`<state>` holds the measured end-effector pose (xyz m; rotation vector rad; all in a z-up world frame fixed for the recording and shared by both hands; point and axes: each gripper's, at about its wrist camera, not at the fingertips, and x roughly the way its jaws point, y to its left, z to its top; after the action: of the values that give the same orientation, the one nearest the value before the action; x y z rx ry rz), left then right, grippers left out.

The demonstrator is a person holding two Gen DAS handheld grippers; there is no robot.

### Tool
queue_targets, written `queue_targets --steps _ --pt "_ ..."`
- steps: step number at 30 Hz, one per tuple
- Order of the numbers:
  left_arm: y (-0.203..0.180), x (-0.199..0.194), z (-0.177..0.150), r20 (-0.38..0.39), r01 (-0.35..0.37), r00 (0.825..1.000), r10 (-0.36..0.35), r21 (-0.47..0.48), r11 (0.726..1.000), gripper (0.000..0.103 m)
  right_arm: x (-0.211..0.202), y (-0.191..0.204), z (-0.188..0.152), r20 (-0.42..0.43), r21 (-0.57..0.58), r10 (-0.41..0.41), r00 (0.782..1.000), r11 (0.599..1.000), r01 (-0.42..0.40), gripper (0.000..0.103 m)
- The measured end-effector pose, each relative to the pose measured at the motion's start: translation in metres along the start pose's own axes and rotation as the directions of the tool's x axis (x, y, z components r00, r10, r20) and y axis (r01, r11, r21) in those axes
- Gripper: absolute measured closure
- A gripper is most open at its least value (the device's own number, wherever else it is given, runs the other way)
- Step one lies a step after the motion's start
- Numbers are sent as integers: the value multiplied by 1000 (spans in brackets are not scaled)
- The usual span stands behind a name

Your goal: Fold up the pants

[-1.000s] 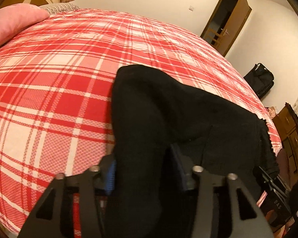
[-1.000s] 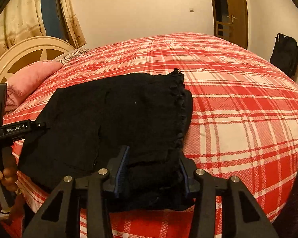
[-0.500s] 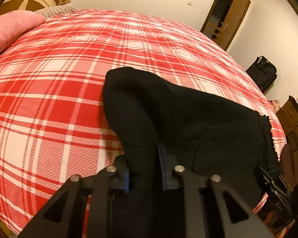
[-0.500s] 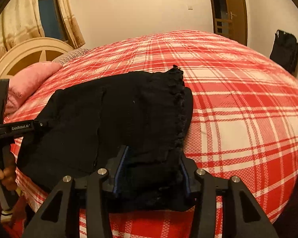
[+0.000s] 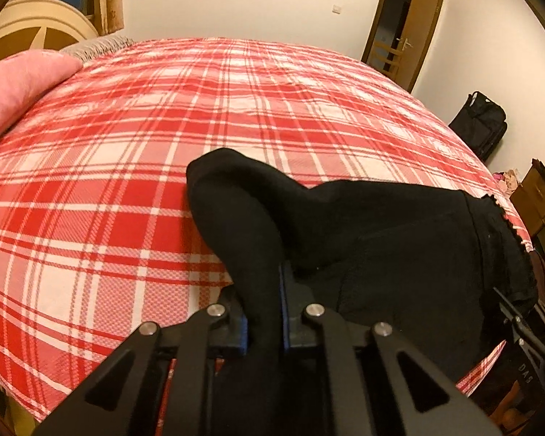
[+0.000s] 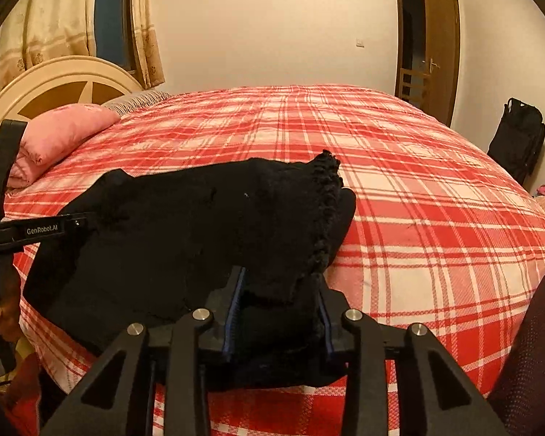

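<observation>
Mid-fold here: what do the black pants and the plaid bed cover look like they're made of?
The black pants look like a soft, matte knit or fleece-like cloth: no sheen, thick rounded folds, and a scalloped trim along one edge. The exact fibre cannot be told. The plaid bed cover looks like a woven cloth, probably cotton, matte, with a fine checked weave texture in its red and white squares.

Your left hand-held gripper (image 5: 263, 312) pinches a raised fold of the black pants (image 5: 381, 247), which lie on the red plaid bed (image 5: 127, 167), with a pink pillow (image 5: 14, 87) at far left.
</observation>
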<state>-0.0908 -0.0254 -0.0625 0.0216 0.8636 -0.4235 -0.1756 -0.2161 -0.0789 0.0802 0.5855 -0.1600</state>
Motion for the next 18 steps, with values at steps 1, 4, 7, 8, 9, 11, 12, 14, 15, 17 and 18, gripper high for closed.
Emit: queue_targets --steps 1,4,7,8,9,11,12,14,15,17,18 --pt "0 -2 1 4 1 1000 -1 1 1000 91 -2 0 1 4 3 3 1000 1000 -3 68" --pt "-3 -9 4 18 9 1000 -9 5 1000 91 -7 2 5 19 5 13 1000 1000 -13 68" --pt "-3 -16 7 24 24 999 -24 1 1000 91 -15 6 11 36 0 26 999 1000 -26 69" --pt "-1 -19 8 25 32 999 -31 -5 999 91 -17 7 12 41 -1 29 999 1000 -29 69" --pt "1 -19 8 24 36 999 -36 -13 999 91 -18 8 14 47 -3 34 998 999 -34 69" --pt "2 -20 10 24 37 999 -36 -22 999 91 -20 9 17 56 -2 37 998 999 -37 70" --pt "4 -21 10 25 39 999 -38 -25 999 91 -21 10 19 58 3 42 997 999 -42 70" --pt "7 -24 12 31 52 998 -51 -34 998 91 -20 10 21 57 7 46 997 999 -46 70" --pt "8 -25 13 34 54 998 -52 -37 998 91 -20 11 23 57 4 46 997 999 -47 71" --pt "11 -29 15 43 57 998 -55 -42 998 91 -19 13 24 56 -2 51 997 999 -51 71" --pt "12 -30 16 46 56 998 -54 -44 997 91 -19 15 24 56 -3 54 997 999 -54 71"
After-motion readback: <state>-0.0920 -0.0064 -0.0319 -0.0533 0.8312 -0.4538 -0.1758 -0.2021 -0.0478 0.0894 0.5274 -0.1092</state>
